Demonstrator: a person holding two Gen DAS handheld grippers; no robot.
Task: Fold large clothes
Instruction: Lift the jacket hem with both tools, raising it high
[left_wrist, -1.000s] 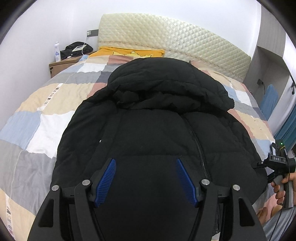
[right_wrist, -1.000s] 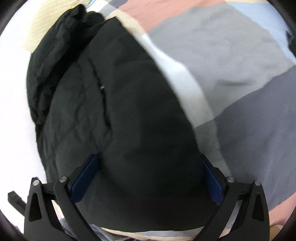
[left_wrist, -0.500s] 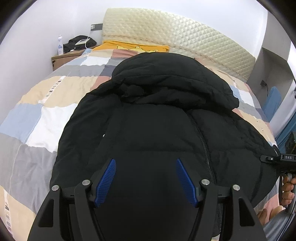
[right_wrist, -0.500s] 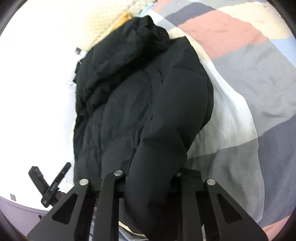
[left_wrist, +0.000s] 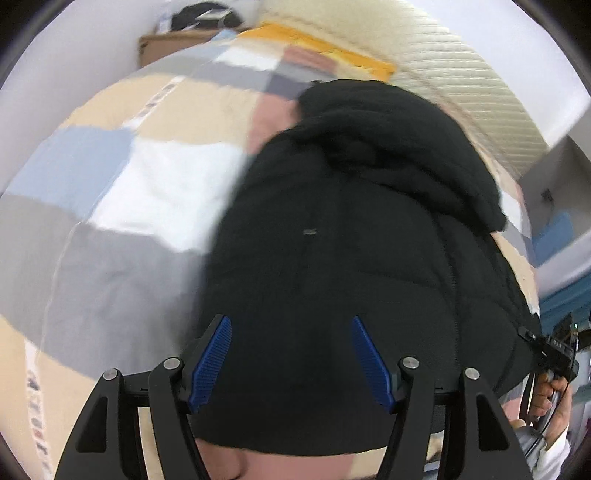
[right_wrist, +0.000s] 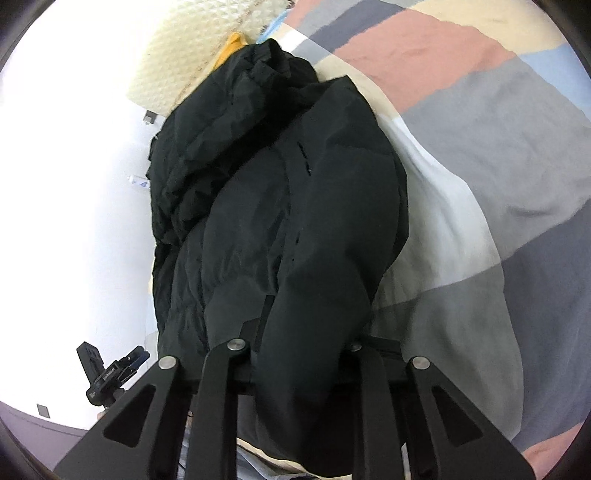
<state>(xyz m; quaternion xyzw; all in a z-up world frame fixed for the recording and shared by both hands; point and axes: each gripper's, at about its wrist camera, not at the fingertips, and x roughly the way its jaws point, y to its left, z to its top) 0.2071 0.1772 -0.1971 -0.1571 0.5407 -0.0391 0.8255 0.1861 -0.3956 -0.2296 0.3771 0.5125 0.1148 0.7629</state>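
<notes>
While its jaws pinch a thick fold of the black jacket (right_wrist: 295, 229) and ease slightly apart, the right gripper (right_wrist: 303, 354) holds that fold raised off the bed (right_wrist: 498, 155). The left gripper (left_wrist: 291, 363) hangs over the jacket's lower part with its blue pads (left_wrist: 210, 365) spreading wider, pressing on nothing. The jacket lies on the patchwork cover (hood toward the cream headboard (left_wrist: 461, 85)). A hand (left_wrist: 550, 398) grips the other tool at the jacket's right edge.
</notes>
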